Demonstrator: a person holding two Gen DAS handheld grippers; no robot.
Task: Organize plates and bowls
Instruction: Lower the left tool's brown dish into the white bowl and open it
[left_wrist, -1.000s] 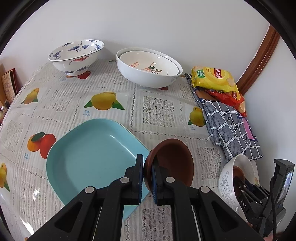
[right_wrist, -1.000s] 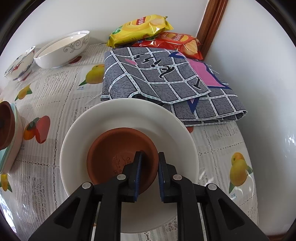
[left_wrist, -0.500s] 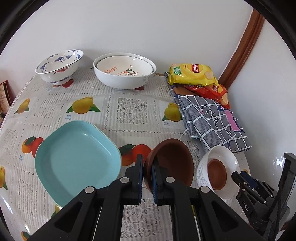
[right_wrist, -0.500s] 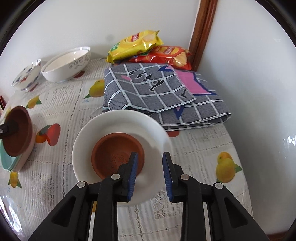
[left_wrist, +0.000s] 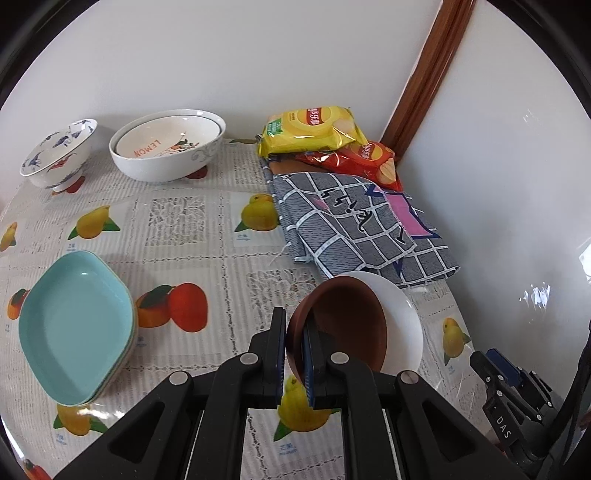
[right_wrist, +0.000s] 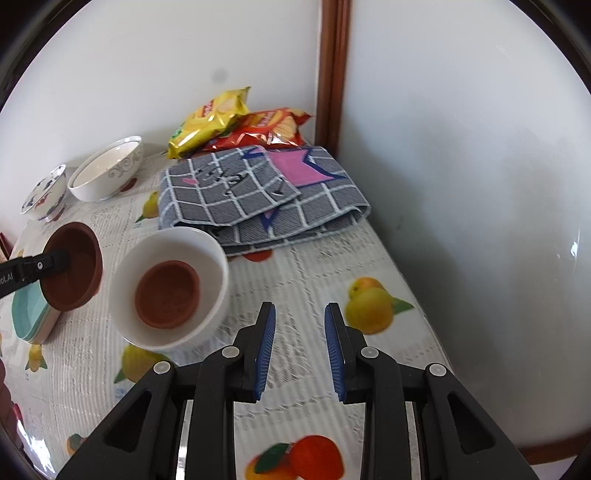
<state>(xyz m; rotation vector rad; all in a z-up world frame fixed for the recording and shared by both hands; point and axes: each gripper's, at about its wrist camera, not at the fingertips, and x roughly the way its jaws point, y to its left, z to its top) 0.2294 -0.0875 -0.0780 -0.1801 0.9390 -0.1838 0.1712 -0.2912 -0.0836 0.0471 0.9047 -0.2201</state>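
Fruit-print lace tablecloth (left_wrist: 177, 221) is spread over the table. Folded grey checked cloth (right_wrist: 255, 192) is laid at 12 o'clock in right-wrist view; yellow chip bag (right_wrist: 207, 122) is stacked on red chip bag (right_wrist: 269, 127) behind it, beside brown corner trim (right_wrist: 332, 70).

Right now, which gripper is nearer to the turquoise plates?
Left. The left gripper, shut on a brown bowl, hangs just beside the turquoise plates. The right gripper is open, beyond the white bowl, farther away.

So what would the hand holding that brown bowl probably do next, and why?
Probably lower the held brown bowl into the brown bowl already sitting in the white bowl. The left gripper pinches its rim in the air beside them; the right gripper is open and empty.
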